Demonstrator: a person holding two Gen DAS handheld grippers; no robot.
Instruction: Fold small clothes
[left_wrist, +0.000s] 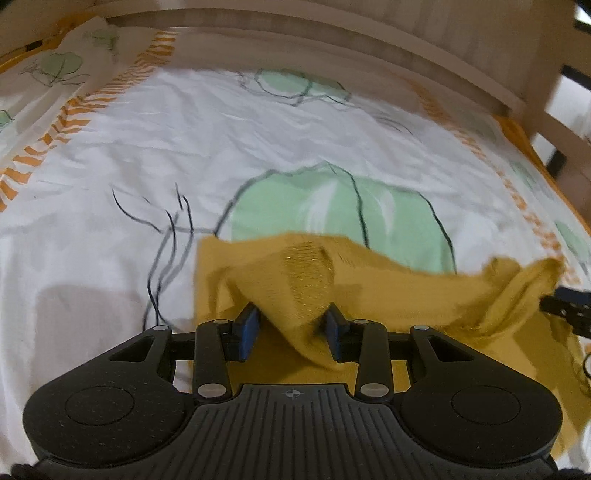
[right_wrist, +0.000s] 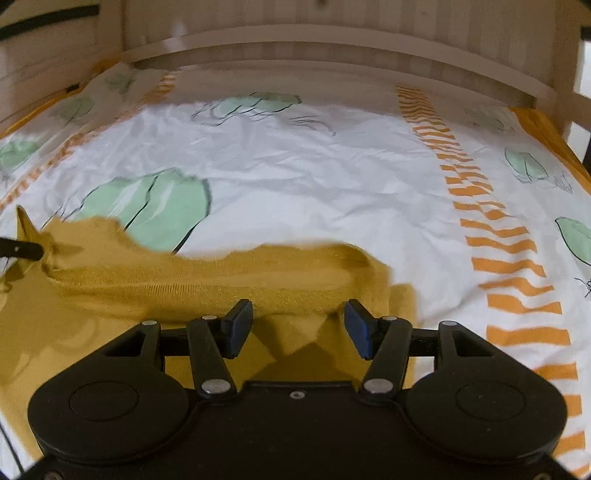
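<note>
A mustard-yellow knit garment (left_wrist: 369, 291) lies rumpled on the white printed bedsheet (left_wrist: 258, 147). My left gripper (left_wrist: 291, 328) has its jaws apart, with a raised fold of the garment standing between the blue pads (left_wrist: 248, 332). In the right wrist view the same garment (right_wrist: 207, 280) stretches across the sheet (right_wrist: 314, 177). My right gripper (right_wrist: 295, 328) is open, its pads (right_wrist: 356, 328) on either side of the garment's bunched edge. The right gripper's tip shows at the left view's right edge (left_wrist: 569, 310); the left gripper's tip shows at the right view's left edge (right_wrist: 22, 250).
A pale wooden bed frame (left_wrist: 332, 40) curves along the far side, with slats at the right (left_wrist: 543, 122). The sheet has green leaf prints (right_wrist: 155, 206) and orange zigzag stripes (right_wrist: 502, 251). An orange edge of bedding (right_wrist: 546, 129) runs along the right side.
</note>
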